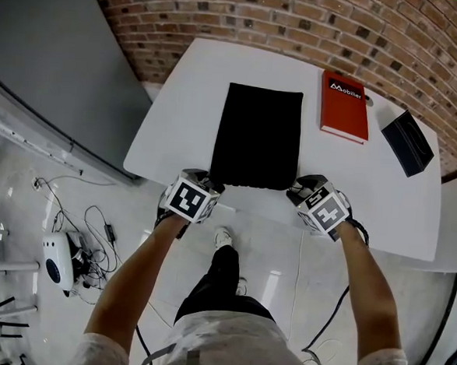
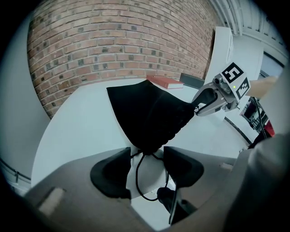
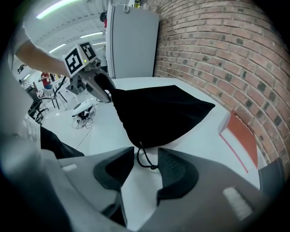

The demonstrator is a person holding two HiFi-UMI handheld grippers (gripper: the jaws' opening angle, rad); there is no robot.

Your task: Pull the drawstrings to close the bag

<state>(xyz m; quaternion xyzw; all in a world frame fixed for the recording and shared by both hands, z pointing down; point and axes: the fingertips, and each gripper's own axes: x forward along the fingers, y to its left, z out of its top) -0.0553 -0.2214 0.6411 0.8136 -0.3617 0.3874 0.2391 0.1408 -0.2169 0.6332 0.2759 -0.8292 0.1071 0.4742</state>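
Lower left in the head view, the left gripper (image 1: 210, 183) stands unclenched, a black drawstring loop (image 2: 137, 177) lying loose between its jaws. The flat black fabric bag (image 1: 257, 137) lies mid-frame on the white table (image 1: 184, 85). Lower right, the right gripper (image 1: 300, 192) gapes around the other black cord loop (image 3: 144, 159). A red hardcover book (image 1: 345, 106) lies upper right.

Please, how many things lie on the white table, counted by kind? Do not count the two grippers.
Black drawstring bag: 1
Red book: 1
Dark flat case: 1
Total: 3
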